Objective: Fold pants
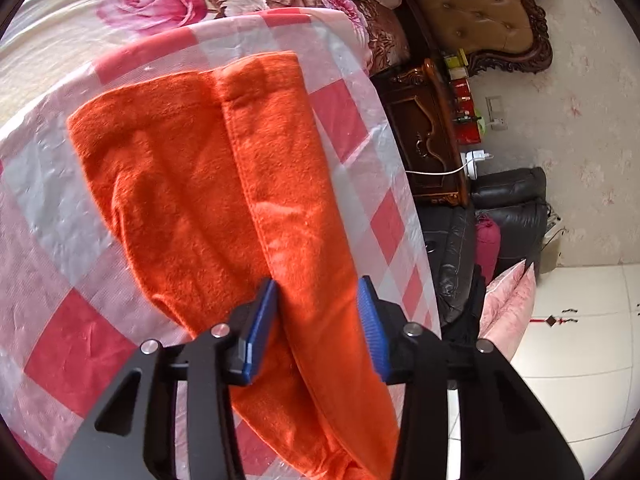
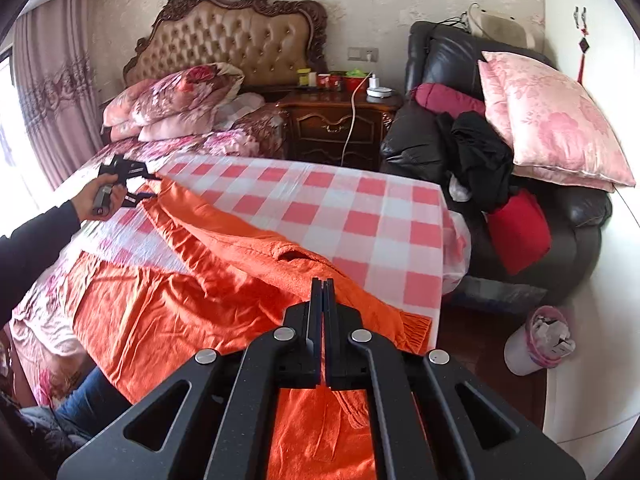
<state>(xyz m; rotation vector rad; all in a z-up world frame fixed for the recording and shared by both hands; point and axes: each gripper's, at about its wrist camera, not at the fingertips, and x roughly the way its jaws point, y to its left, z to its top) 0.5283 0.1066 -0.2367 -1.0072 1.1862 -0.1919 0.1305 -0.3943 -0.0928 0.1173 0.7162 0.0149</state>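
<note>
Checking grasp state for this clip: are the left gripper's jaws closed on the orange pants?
No, the left gripper has its blue pads standing apart, with the orange pants passing loosely between them.

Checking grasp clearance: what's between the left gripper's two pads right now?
In the left wrist view, the left gripper is open and a band of the orange pants runs between its blue pads, over the checkered cloth. Nothing else sits there.

pants (image 2: 224, 280): 1 lying | grippers: 2 showing (image 1: 318, 320) (image 2: 322, 312) | checked cloth (image 2: 340, 208): 1 covering bed | armchair (image 2: 440, 92): 1 | nightstand (image 2: 340, 128): 1 standing
</note>
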